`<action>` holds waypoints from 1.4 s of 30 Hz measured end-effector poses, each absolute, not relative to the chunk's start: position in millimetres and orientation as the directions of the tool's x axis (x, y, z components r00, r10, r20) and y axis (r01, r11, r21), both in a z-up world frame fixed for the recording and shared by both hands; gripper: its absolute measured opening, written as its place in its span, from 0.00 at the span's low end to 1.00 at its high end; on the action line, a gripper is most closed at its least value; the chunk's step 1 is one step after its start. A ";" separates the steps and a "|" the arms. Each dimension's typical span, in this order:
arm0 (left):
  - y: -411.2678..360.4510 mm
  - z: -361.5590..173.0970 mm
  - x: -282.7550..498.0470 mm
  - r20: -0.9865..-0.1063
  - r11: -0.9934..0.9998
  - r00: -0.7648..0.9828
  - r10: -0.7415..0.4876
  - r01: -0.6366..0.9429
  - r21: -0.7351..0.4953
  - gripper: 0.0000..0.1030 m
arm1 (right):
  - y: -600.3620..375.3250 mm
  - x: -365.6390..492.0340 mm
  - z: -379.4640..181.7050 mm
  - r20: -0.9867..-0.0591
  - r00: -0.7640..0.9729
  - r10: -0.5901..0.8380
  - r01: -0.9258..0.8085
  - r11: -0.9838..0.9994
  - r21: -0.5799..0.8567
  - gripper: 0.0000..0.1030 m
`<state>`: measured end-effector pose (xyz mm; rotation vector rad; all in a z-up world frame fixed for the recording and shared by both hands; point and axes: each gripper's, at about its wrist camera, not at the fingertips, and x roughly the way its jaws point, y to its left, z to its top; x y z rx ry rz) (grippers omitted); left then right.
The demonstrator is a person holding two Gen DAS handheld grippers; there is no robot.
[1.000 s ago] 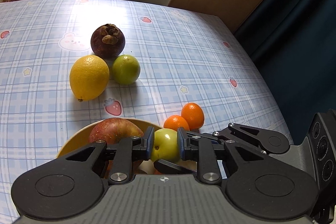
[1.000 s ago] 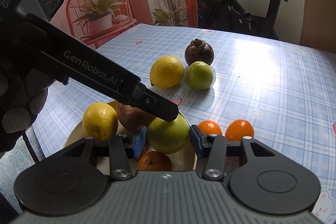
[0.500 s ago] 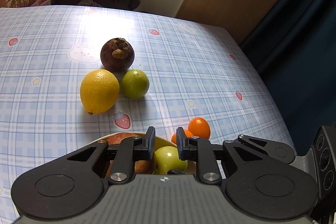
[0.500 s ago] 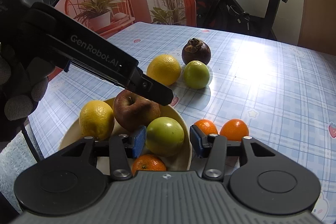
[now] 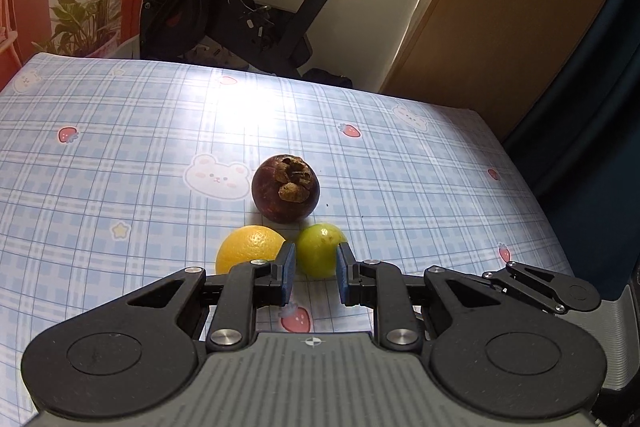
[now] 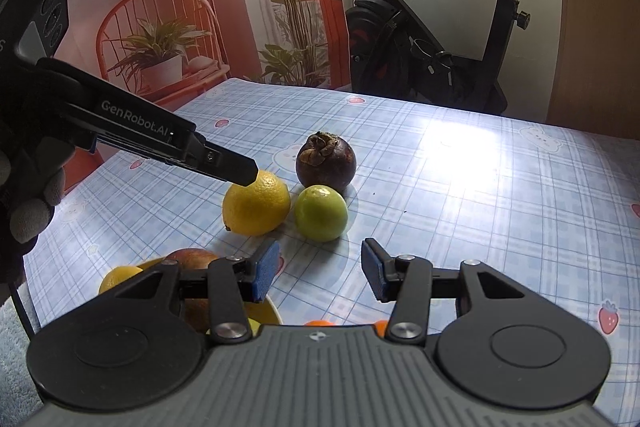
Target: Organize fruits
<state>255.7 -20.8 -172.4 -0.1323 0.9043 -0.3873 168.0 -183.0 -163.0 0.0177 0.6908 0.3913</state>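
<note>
Three loose fruits lie together on the checked tablecloth: a dark mangosteen (image 5: 285,189) (image 6: 326,159), a yellow lemon (image 5: 248,247) (image 6: 256,205) and a green round fruit (image 5: 316,247) (image 6: 321,213). My left gripper (image 5: 315,267) (image 6: 244,175) hovers over the lemon, its jaws drawn to a narrow gap with nothing in them. My right gripper (image 6: 320,267) is open and empty, just short of the green fruit. A yellow bowl (image 6: 268,311) at the lower left holds a red apple (image 6: 192,257) and another lemon (image 6: 120,275).
Two small oranges (image 6: 318,323) (image 6: 380,325) peek out by the right gripper's body. A gloved hand (image 6: 28,195) holds the left gripper. An exercise bike (image 5: 256,7) stands beyond the table's far edge. The table drops off at the right edge (image 5: 532,195).
Both grippers have moved away from the bowl toward the three loose fruits. The bowl has slipped out of the left wrist view, and the green apple stayed in it.
</note>
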 end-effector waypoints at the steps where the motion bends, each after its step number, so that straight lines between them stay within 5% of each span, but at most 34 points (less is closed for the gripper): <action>1: -23.7 -173.1 260.0 -0.738 0.922 0.556 -0.382 0.278 -0.269 0.22 | -180.5 174.3 -165.9 -0.624 0.696 0.355 -0.353 0.926 0.133 0.48; 18: -52.0 -200.6 298.1 -0.799 0.921 0.485 -0.355 0.329 -0.210 0.23 | -164.7 223.3 -200.4 -0.684 0.621 0.383 -0.450 0.888 0.089 0.48; 42: -50.2 -187.1 283.0 -0.779 0.884 0.440 -0.447 0.352 -0.308 0.25 | -169.9 210.3 -189.6 -0.667 0.616 0.419 -0.444 0.884 0.145 0.45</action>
